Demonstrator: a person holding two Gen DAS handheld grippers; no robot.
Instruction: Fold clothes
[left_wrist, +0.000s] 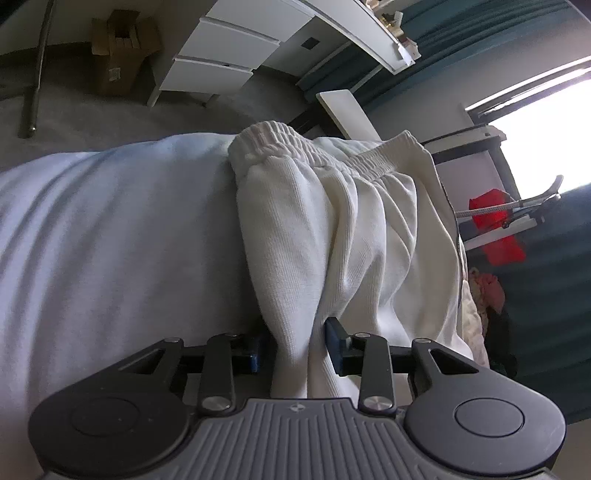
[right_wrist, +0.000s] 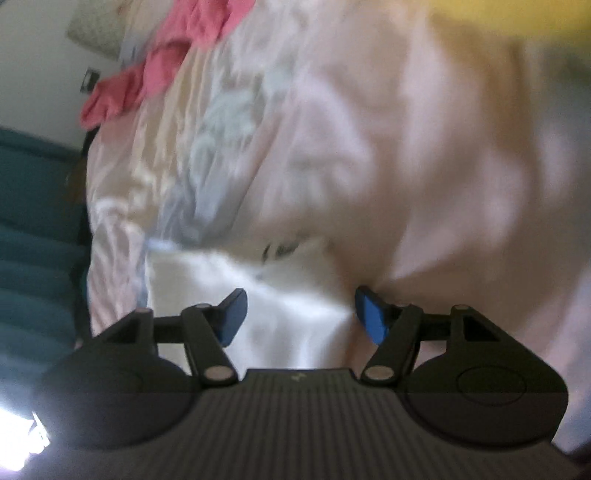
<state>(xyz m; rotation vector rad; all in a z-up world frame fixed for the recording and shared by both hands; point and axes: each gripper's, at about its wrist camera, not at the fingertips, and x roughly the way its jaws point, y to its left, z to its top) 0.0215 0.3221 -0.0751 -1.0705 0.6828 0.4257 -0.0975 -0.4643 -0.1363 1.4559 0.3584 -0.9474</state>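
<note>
White ribbed pants (left_wrist: 343, 229) with an elastic waistband at the far end hang bunched over the pale bed sheet (left_wrist: 110, 240). My left gripper (left_wrist: 295, 347) is shut on a fold of the pants, its blue pads pressing the cloth from both sides. In the blurred right wrist view, my right gripper (right_wrist: 301, 317) is open, its blue pads wide apart over a white piece of cloth (right_wrist: 258, 295) lying on a pale patterned bedcover (right_wrist: 406, 166). I cannot tell if that white cloth is the same pants.
A pink garment (right_wrist: 147, 74) lies at the bedcover's far left. In the left wrist view a white drawer unit (left_wrist: 221, 55), a cardboard box (left_wrist: 122, 48) and grey carpet lie beyond the bed. A red cloth (left_wrist: 495, 225) and teal curtains are at right.
</note>
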